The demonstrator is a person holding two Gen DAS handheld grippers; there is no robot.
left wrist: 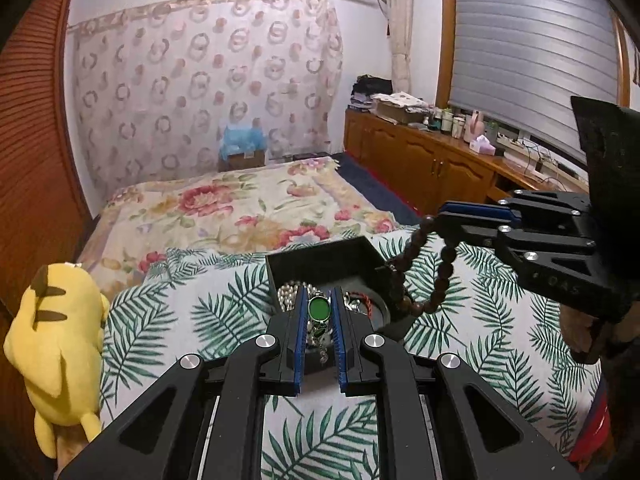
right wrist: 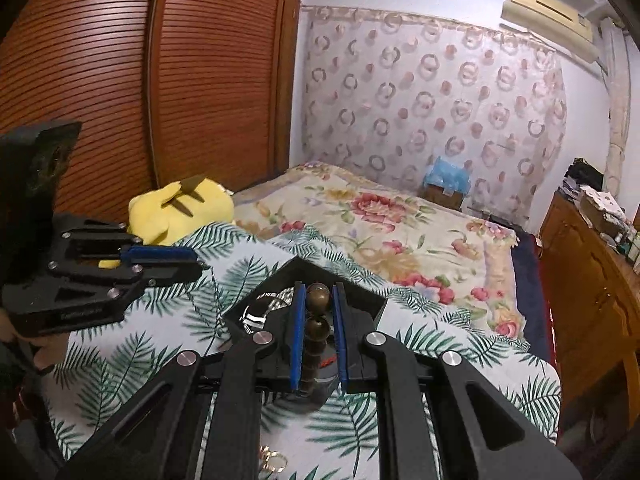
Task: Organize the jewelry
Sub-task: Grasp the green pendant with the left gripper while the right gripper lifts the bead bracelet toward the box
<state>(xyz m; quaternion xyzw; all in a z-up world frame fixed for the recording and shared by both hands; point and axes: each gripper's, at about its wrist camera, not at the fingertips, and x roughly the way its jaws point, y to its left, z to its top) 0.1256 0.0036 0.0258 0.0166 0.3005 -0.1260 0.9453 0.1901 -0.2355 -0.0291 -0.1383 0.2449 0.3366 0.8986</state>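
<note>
While both grippers hang over the leaf-print cover (left wrist: 168, 320) on the bed, each has a piece of jewelry pinched in nearly closed jaws. The left gripper (left wrist: 319, 312) holds a silver bracelet with green stones (left wrist: 319, 309) between its blue pads, its links trailing down toward the black box (left wrist: 320, 258) just beyond. The right gripper (right wrist: 318, 312) clamps a string of dark brown beads (right wrist: 317, 320) — in the left wrist view the loop droops from the jaws down onto the box's right rim. Inside the box lie pearls (left wrist: 289, 294) and a red cord, crowded together. A yellow plush toy (left wrist: 56, 344) rests at the cover's left edge — well apart from the box.
</note>
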